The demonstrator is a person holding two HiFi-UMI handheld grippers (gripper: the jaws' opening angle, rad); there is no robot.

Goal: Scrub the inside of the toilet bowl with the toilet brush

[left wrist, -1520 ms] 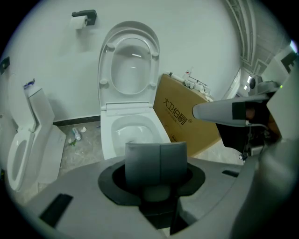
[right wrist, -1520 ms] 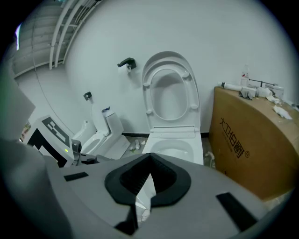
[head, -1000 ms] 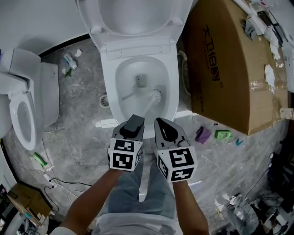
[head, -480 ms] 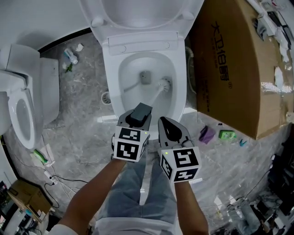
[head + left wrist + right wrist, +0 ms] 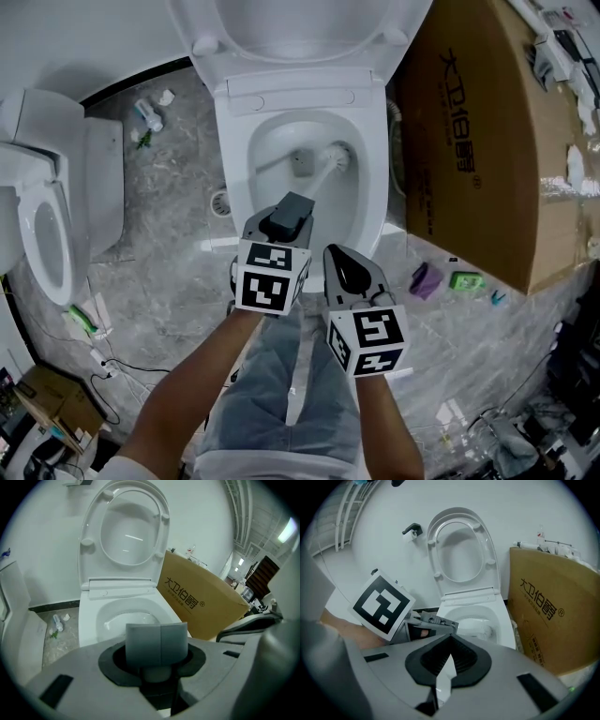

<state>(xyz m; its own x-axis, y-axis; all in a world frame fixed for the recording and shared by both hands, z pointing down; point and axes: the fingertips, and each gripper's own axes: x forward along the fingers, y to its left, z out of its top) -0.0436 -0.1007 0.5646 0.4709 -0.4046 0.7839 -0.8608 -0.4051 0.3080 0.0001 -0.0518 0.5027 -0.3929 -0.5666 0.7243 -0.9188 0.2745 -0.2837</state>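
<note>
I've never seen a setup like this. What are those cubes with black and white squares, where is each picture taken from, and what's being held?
No robot: a person holds two tools, each with a two-jaw claw, and the patterned cubes are part of those tools. One picture comes from a camera on the person's head; the other two ride on the tools and look along their jaws. The left claw is shut on the toilet brush, whose head is inside the toilet bowl. The right claw is shut, empty, beside it. On the floor stand a cardboard box at right and a second toilet at left.
</note>
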